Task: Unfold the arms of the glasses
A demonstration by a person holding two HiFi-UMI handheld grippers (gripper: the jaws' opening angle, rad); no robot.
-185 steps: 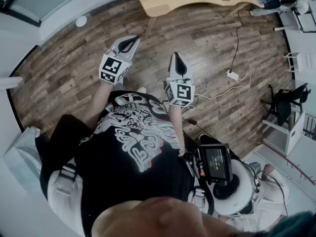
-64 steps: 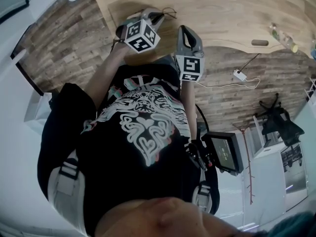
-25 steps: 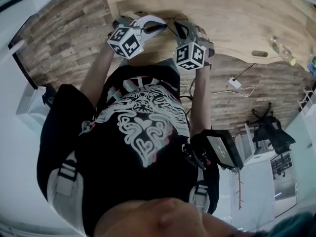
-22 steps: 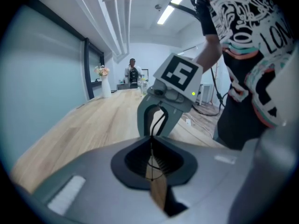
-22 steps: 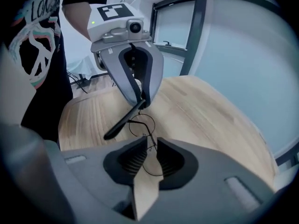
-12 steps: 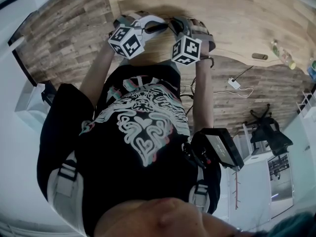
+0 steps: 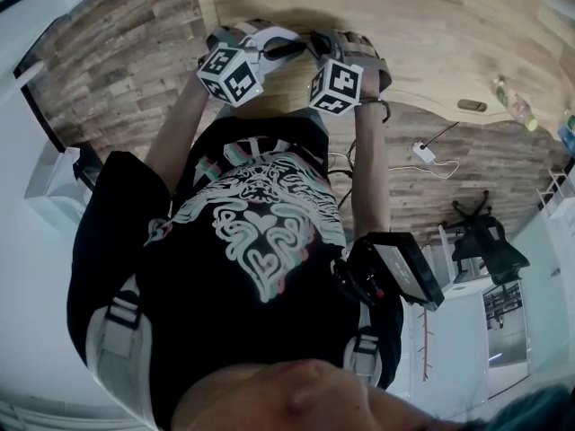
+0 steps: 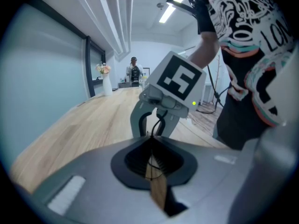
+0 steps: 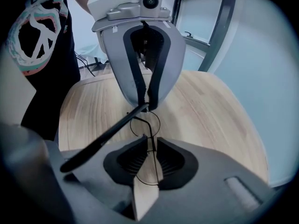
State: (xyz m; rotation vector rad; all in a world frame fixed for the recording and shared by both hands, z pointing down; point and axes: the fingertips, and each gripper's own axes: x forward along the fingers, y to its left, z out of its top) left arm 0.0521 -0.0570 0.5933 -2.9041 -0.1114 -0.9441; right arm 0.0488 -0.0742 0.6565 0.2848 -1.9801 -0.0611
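Observation:
Thin wire-rimmed glasses (image 9: 132,127) hang between my two grippers above the wooden table (image 7: 431,25). In the right gripper view, one round lens rim sits between the pads of my right gripper (image 9: 150,148), which is shut on it. My left gripper (image 9: 145,104) faces it, shut on the frame's end where the black arm (image 9: 100,141) joins. That arm sticks out to the lower left, swung away from the frame. In the left gripper view, the wire (image 8: 158,124) runs from my left gripper (image 8: 152,146) to the right gripper (image 8: 156,130). From above, both grippers (image 7: 289,47) (image 7: 325,48) meet tip to tip.
On the table lie a bottle (image 7: 508,88) and a small dark object (image 7: 472,105), far right. A power strip (image 7: 422,153) with its cable lies on the plank floor. A vase of flowers (image 8: 105,76) stands at the table's far end, with a person (image 8: 134,69) behind it.
I walked up to the table and both grippers closed on the glasses. In the last second the right gripper shifted slightly left toward the left one; the left one stayed put.

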